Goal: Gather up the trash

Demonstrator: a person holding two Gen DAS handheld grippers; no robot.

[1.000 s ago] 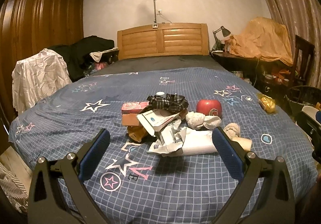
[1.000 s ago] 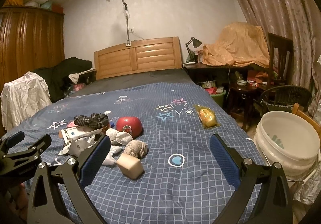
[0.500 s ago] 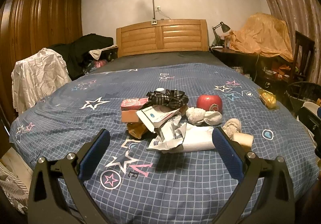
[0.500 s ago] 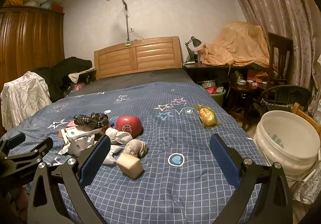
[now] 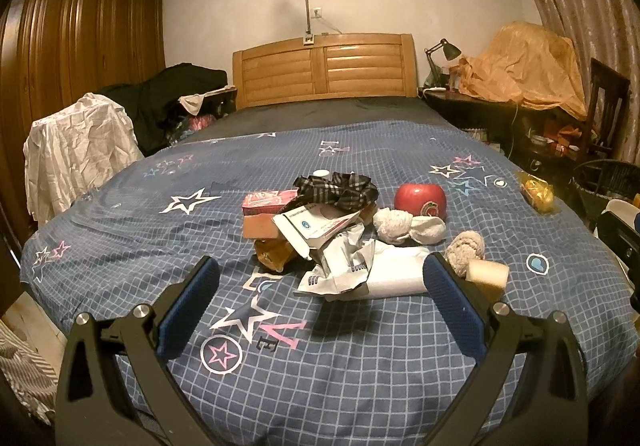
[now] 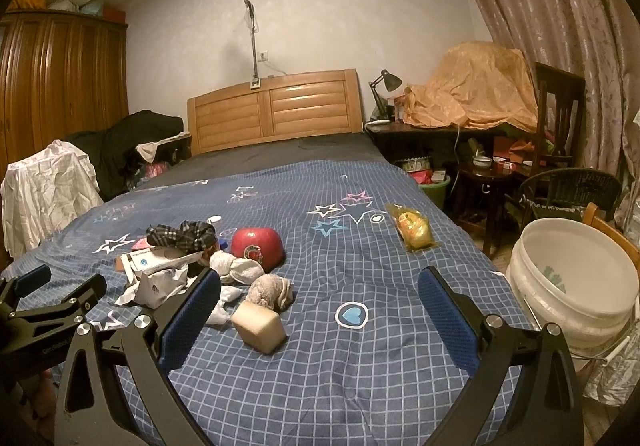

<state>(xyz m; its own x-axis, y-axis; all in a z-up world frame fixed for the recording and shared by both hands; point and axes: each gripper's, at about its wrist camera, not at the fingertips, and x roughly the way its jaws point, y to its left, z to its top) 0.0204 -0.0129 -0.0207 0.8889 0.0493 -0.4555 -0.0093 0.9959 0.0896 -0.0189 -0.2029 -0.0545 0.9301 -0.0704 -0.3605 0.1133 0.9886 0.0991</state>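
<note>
A heap of trash lies mid-bed: crumpled white paper [image 5: 352, 266], a torn carton [image 5: 308, 226], a pink box [image 5: 266, 202], checked cloth [image 5: 340, 188], a red apple [image 5: 420, 200], white wads [image 5: 404, 226], a beige block [image 5: 486, 274] and a yellow wrapper [image 5: 538, 190]. My left gripper [image 5: 320, 286] hangs open just short of the paper, nothing between its fingers. My right gripper [image 6: 320, 294] is open too, above the bedspread by the beige block [image 6: 260, 326]. The white bucket [image 6: 576, 282] stands right of the bed. The left gripper [image 6: 36, 302] shows at the right view's left edge.
The blue star-patterned bedspread [image 5: 320, 366] covers the bed, with a wooden headboard [image 5: 324, 68] behind. A wardrobe [image 5: 80, 46] and draped chair [image 5: 76, 150] stand left. A cluttered desk [image 6: 460, 114], a dark chair [image 6: 560, 118] and a wicker basket [image 6: 580, 190] stand right.
The left gripper's view has tilted slightly, so the pile sits a little lower and nearer. The right gripper has barely moved. Both stay open.
</note>
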